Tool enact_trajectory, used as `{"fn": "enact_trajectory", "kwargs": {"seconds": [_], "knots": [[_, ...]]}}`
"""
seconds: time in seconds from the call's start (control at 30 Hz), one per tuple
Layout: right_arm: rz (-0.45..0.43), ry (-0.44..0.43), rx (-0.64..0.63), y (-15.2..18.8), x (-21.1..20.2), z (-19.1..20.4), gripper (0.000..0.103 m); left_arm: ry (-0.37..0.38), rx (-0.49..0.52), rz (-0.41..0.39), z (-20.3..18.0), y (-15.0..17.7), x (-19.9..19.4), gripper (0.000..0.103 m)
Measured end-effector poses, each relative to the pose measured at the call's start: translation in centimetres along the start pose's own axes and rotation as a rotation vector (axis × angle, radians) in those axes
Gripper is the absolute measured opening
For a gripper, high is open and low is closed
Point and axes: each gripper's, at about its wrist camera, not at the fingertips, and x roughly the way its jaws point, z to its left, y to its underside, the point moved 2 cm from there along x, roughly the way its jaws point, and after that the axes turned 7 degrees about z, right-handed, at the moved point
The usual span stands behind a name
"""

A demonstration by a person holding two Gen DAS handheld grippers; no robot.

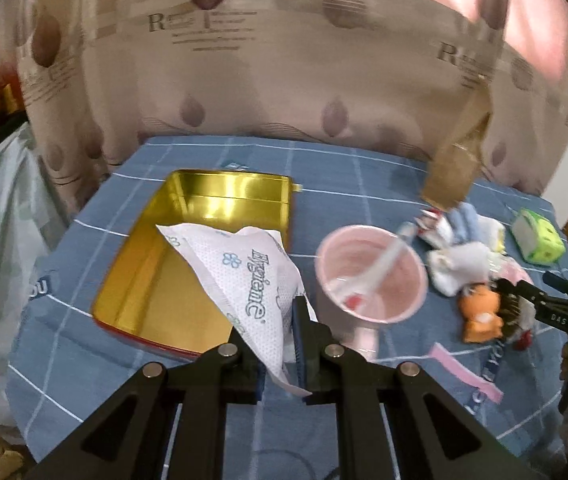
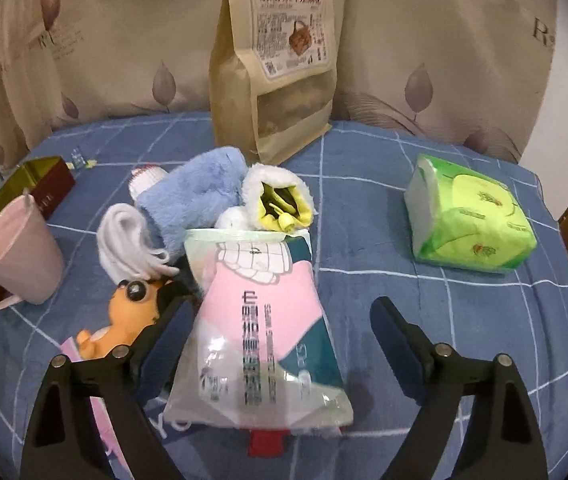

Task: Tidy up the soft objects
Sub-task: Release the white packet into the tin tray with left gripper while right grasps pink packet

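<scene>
Tissue pack over tin; wipes pouch between spread jaws.

White tissue pack (image 1: 244,276) pinched tight in the left gripper (image 1: 278,344), hanging over the near right corner of the open gold tin (image 1: 188,248), whose floor is bare. Pink mug (image 1: 368,276) just beside the tin's right wall. Right gripper (image 2: 280,340) jaws spread, pads clear of the wipes pouch (image 2: 260,332) lying between them. Orange plush (image 2: 124,316) touches the left finger. Green tissue pack (image 2: 468,224) well apart; bare blue checked cloth (image 2: 364,240) between.

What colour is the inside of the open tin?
Shiny gold inside the open tin, clearest in the left wrist view.
</scene>
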Motion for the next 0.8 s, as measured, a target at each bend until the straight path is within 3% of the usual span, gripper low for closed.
{"fn": "enact_trajectory", "kwargs": {"seconds": [0.33,0.43,0.8], "knots": [[0.062,-0.018,0.014,-0.7,2.5,0.6,0.079,-0.071,0.0,-0.003,4.7,-3.1,2.1,0.011],[0.073,-0.057,0.028,-0.6,2.8,0.6,0.063,-0.1,0.016,0.017,5.6,-4.2,3.4,0.011],[0.054,-0.034,0.022,-0.5,2.4,1.2,0.055,-0.097,0.028,0.089,7.4,-7.4,8.9,0.011]]}}
